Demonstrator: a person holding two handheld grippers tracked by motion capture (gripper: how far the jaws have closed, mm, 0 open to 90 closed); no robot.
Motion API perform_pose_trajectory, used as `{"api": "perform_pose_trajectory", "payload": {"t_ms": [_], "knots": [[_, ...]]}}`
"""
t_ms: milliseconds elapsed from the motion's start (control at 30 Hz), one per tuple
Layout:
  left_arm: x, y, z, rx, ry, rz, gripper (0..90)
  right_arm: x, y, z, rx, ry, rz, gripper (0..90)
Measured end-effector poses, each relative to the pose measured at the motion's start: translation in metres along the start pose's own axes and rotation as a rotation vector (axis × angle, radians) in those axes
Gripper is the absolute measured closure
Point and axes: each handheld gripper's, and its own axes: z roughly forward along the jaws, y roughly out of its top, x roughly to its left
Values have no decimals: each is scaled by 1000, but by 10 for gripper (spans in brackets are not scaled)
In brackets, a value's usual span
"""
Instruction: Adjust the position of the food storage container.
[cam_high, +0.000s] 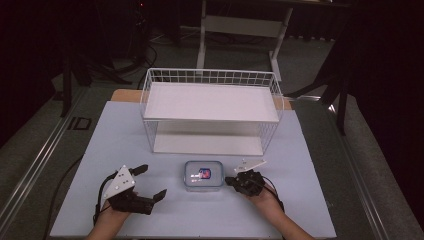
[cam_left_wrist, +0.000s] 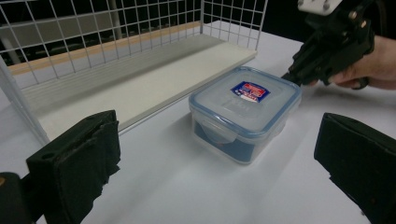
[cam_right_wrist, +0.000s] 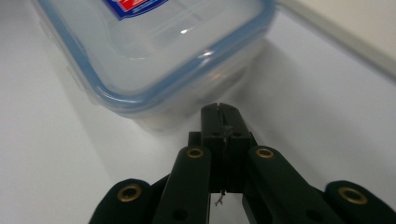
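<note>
A clear plastic food box (cam_high: 202, 175) with a blue-rimmed lid and a red and blue label sits on the pale table (cam_high: 125, 135), in front of the white wire shelf rack (cam_high: 212, 107). My left gripper (cam_high: 150, 182) rests left of the box with its jaws wide open and empty; in the left gripper view the box (cam_left_wrist: 245, 112) lies ahead between the two pads (cam_left_wrist: 74, 168). My right gripper (cam_high: 229, 181) is at the box's right side, jaws shut together with nothing between them. In the right gripper view the closed tips (cam_right_wrist: 220, 112) sit just short of the box wall (cam_right_wrist: 187, 70).
The rack has a white top shelf inside a wire rim and a lower white board (cam_left_wrist: 140, 84) near table level. Beyond the table stand a desk frame (cam_high: 240, 25) and dark stands. Open table surface lies left and right of the rack.
</note>
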Motion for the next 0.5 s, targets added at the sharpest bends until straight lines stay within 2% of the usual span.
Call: {"api": "perform_pose_trajectory", "payload": {"t_ms": [100, 133, 200, 233, 267, 300, 367, 433, 467, 500], "knots": [[0, -1, 2, 9, -19, 5, 14, -3, -1, -7, -12, -11, 6, 883], [0, -1, 3, 16, -33, 7, 14, -6, -2, -15, -34, -22, 28, 840], [0, -1, 4, 13, -37, 10, 14, -8, -3, -20, -45, -27, 39, 815], [-1, -1, 5, 18, -41, 16, 14, -8, -3, -24, -53, -30, 40, 781], [-2, -1, 5, 16, -47, 18, 14, -7, -3, -34, -82, -30, 36, 715], [-3, 0, 6, 20, -49, 24, 14, -7, -3, -34, -82, -30, 36, 715], [-7, 1, 8, 31, -56, 21, 14, -3, -3, -45, -108, -26, 34, 595], [-8, 1, 8, 34, -57, 21, 14, -2, -2, -48, -112, -19, 36, 570], [-8, 2, 8, 34, -58, 18, 14, 1, -2, -51, -121, -17, 28, 493], [-8, 2, 9, 38, -62, 11, 15, 3, -1, -52, -126, -14, 26, 454]]}}
